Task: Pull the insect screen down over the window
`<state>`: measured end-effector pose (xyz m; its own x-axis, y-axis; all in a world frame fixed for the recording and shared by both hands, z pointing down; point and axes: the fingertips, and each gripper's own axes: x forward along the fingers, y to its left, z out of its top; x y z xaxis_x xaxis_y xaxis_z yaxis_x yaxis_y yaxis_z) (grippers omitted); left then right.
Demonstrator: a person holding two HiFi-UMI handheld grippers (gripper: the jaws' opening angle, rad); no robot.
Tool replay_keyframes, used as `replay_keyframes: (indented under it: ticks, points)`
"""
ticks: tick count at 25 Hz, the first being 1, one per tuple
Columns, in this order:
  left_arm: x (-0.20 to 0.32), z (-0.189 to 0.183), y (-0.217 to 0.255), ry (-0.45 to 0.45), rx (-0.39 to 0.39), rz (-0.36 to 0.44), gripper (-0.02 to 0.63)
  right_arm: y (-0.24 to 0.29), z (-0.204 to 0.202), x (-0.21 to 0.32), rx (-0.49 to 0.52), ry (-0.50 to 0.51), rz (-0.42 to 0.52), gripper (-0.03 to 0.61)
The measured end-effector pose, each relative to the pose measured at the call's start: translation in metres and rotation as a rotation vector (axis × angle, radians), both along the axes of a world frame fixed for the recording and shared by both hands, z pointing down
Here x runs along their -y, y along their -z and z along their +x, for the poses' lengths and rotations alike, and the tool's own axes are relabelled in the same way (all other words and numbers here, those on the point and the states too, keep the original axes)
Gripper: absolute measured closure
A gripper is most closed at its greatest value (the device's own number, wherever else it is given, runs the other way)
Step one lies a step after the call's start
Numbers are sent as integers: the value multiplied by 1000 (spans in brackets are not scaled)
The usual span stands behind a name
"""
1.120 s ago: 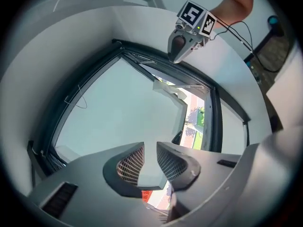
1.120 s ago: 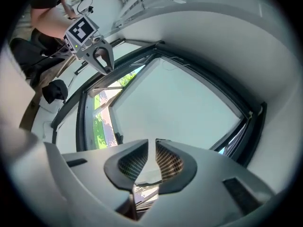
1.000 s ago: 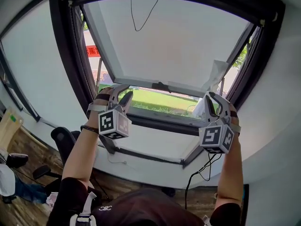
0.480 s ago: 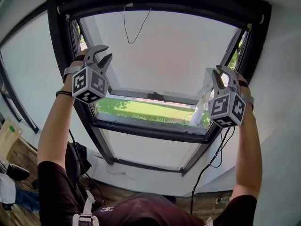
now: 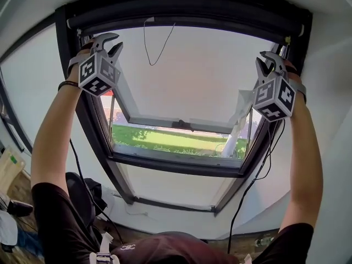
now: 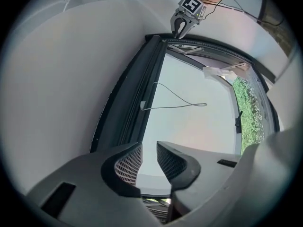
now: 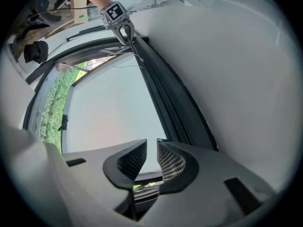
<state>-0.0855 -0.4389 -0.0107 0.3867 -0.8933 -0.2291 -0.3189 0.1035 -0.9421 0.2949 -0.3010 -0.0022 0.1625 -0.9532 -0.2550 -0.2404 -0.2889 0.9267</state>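
The insect screen is rolled up in the dark housing (image 5: 181, 12) along the top of the window frame; that housing also shows in the left gripper view (image 6: 135, 89) and the right gripper view (image 7: 165, 93). A thin pull cord (image 5: 157, 43) loops down from its middle. My left gripper (image 5: 111, 42) is raised to the housing's left end, its jaws (image 6: 149, 148) closing with nothing between them. My right gripper (image 5: 269, 61) is up at the right end, jaws (image 7: 151, 148) a little apart and empty. Each gripper sees the other at the far end: the right one (image 6: 182, 27), the left one (image 7: 124, 30).
The glazed sash is tilted outward, with a dark handle (image 5: 187, 127) on its lower rail. White crumpled film (image 5: 242, 106) hangs at the sash's right side. A black cable (image 5: 258, 169) runs down the right frame. An office chair (image 5: 82, 188) stands below left. Grass (image 5: 165, 142) lies outside.
Both grippers have risen from the lower part of the window to the top corners of the frame. The left jaws have narrowed.
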Motion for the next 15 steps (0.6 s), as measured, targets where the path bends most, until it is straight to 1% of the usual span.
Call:
replay_keyframes:
  ticks: [5, 7, 11, 13, 15]
  points:
    - [16, -10, 28, 57, 38, 36, 520, 30, 10, 6, -6, -33, 26, 508]
    - [23, -17, 34, 77, 39, 25, 522, 40, 15, 9, 3, -44, 25, 508]
    - [35, -23, 42, 85, 37, 0, 523, 54, 25, 14, 7, -81, 23, 508]
    - [40, -27, 43, 82, 26, -11, 522, 57, 26, 17, 13, -83, 15, 508]
    - [44, -30, 40, 87, 34, -26, 518, 58, 25, 22, 11, -82, 2, 508]
